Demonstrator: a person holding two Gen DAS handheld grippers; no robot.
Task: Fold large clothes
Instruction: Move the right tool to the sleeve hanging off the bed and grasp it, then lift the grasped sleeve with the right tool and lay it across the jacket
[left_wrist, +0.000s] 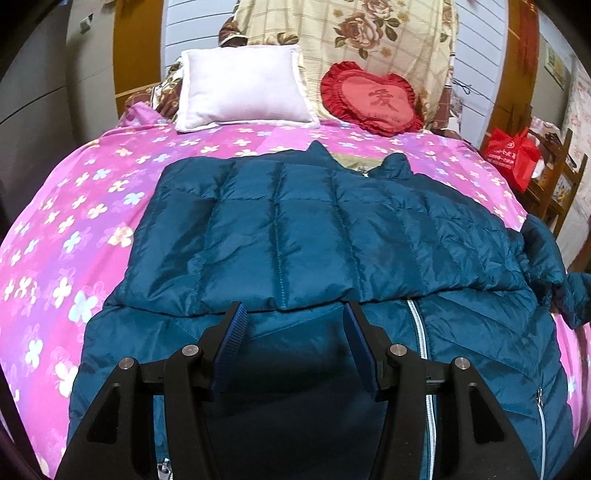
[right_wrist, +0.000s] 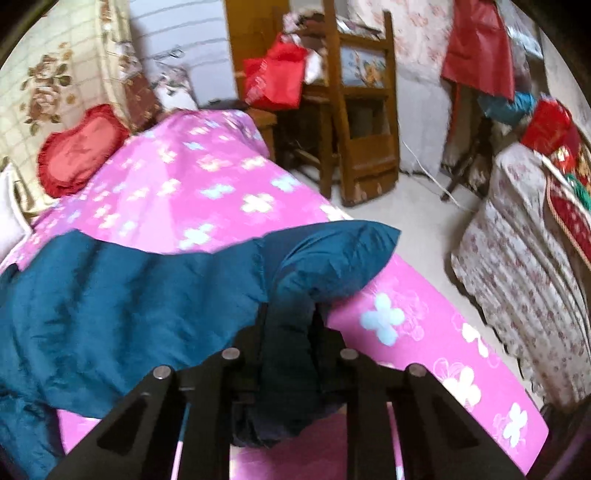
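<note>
A teal quilted puffer jacket (left_wrist: 295, 236), glossy and stitched in puffy channels, lies spread on a bed under a pink flowered cover (left_wrist: 74, 221), one sleeve folded across its body above a silver zipper (left_wrist: 419, 332). The left tongs (left_wrist: 295, 321) stand apart with ribbed blue pads over the fabric, gripping nothing. The right tongs (right_wrist: 290, 314) are clamped on the other sleeve (right_wrist: 332, 254). A white pillow (left_wrist: 243, 92), heart-shaped red cushion (left_wrist: 373, 99) and wooden chair (right_wrist: 362, 110) surround it. The right wrist view is blurred.

Heart cushion (left_wrist: 371, 99) beside white pillow (left_wrist: 243, 90)
</note>
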